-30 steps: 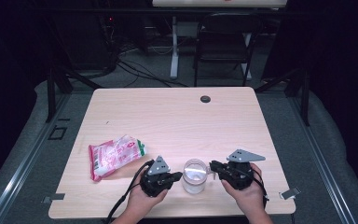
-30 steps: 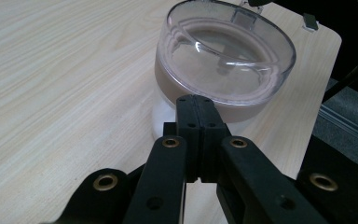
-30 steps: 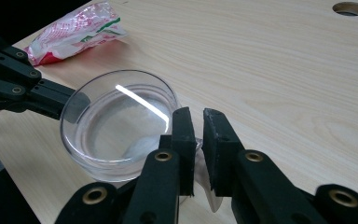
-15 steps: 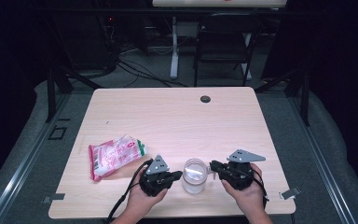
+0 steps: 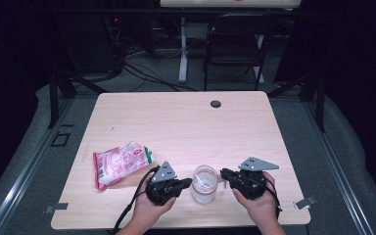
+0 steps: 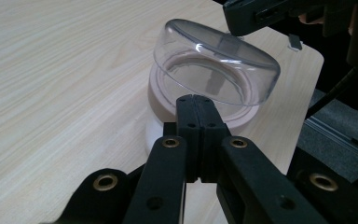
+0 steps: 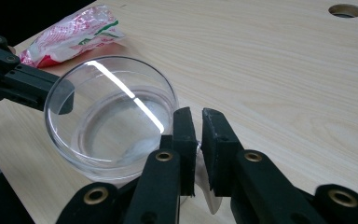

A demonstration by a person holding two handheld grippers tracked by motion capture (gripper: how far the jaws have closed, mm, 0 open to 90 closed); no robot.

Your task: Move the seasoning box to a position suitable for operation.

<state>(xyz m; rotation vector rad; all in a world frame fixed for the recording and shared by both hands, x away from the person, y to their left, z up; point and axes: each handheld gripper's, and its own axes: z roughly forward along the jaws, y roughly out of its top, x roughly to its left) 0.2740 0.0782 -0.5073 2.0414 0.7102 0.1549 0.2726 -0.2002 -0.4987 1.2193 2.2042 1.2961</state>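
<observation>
1. The left gripper [image 5: 188, 183] is seen with its jaws pressed fully together and nothing between them; its tips are pushed against the near wall of the cup [image 6: 214, 88].
2. The right gripper [image 5: 223, 175] is seen with its jaws closed down to a narrow gap on what looks like the cup's handle or rim at its right side; whether the pads truly pinch it cannot be told for certain.
3. The cup [image 5: 205, 183] stands upright on the table [image 5: 186, 122], near the front edge, between the two grippers.
4. The cup is judged stiff, clear, smooth and slippery, probably fragile if glass; it looks empty and so fairly light.
5. A hold is best taken at the rim or handle, with the far wall steadied.
6. The front edge is close, so moves toward the person are risky.
7. A packet [image 5: 120, 163] lies near, to the left.
8. Beyond, the table is bare up to a cable hole [image 5: 216, 104], so room is open ahead.
</observation>
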